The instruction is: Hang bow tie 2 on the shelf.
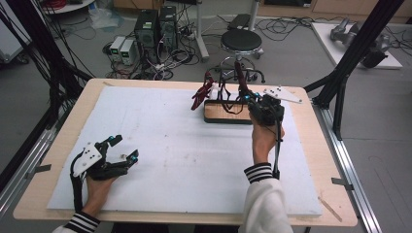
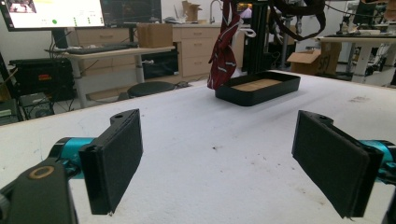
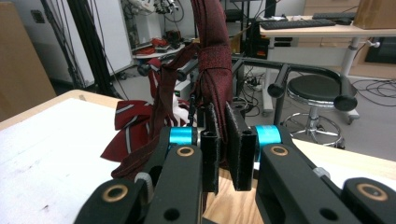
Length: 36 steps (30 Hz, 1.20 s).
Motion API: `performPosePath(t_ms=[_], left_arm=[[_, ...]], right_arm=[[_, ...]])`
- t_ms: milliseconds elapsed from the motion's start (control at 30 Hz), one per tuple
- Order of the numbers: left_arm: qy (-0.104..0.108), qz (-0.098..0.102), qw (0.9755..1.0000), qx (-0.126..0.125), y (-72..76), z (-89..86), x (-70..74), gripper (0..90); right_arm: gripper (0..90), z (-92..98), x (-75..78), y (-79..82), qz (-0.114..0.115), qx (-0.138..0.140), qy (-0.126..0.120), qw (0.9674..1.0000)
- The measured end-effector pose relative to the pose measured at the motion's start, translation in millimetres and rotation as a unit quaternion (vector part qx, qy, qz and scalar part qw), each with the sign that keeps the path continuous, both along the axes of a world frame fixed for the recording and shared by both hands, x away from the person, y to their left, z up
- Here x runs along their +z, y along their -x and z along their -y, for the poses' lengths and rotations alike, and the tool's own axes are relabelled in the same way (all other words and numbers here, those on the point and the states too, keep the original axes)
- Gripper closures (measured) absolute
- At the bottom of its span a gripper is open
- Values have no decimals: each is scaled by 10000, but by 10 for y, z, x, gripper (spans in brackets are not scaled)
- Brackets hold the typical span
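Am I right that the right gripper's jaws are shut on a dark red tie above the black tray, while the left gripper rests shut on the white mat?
Not quite: the left gripper is open, its jaws wide apart in the left gripper view. The right gripper does clamp the tie above the tray.

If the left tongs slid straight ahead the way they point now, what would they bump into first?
Probably the black tray, with the dark red tie hanging at its near end; the white mat before it looks free, though depth is uncertain.

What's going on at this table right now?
A person works with two handheld grippers. The right gripper is shut on a dark red necktie, holding it up over a black tray with a wooden bottom. The left gripper rests open on the white mat, away from the tray.
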<state>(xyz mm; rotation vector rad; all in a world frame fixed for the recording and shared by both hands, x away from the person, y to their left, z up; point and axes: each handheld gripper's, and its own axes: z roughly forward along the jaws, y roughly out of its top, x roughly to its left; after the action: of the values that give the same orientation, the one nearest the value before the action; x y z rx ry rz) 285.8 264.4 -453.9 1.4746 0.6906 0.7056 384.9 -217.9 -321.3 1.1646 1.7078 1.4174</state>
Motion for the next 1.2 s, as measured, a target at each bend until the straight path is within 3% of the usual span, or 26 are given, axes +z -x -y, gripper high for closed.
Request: performPosePath(t_ms=[1200], left_arm=[[5,3,10000,-6,0,-2,0,168]], right_arm=[[848,-45,-176,-271,-104,-509,-106,9986]])
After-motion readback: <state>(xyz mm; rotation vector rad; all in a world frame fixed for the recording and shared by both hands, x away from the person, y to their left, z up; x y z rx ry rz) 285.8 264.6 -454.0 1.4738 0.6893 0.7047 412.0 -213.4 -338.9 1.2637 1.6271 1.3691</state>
